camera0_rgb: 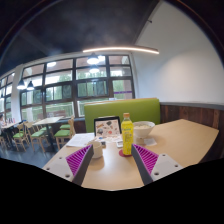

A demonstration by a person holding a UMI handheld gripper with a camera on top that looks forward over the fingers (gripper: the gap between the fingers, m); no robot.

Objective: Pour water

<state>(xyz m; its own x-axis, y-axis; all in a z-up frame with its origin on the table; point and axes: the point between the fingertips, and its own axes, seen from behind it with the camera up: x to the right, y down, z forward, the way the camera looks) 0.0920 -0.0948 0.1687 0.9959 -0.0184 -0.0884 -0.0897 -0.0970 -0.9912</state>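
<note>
Bottle, yellow with a green cap, stands upright on the table just ahead of the gripper, beside a white bowl. With the fingers spread wide and empty, the approach should be straight and level, centring the bottle's body between them before closing.

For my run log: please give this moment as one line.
stage: approach | fingers: open, empty | yellow bottle: upright, ahead | white bowl: beside bottle

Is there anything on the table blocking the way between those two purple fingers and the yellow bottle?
Nothing visible does. The hand-held gripper is open, and bare table leads straight to the yellow bottle. The white bowl sits beside the bottle.
</note>
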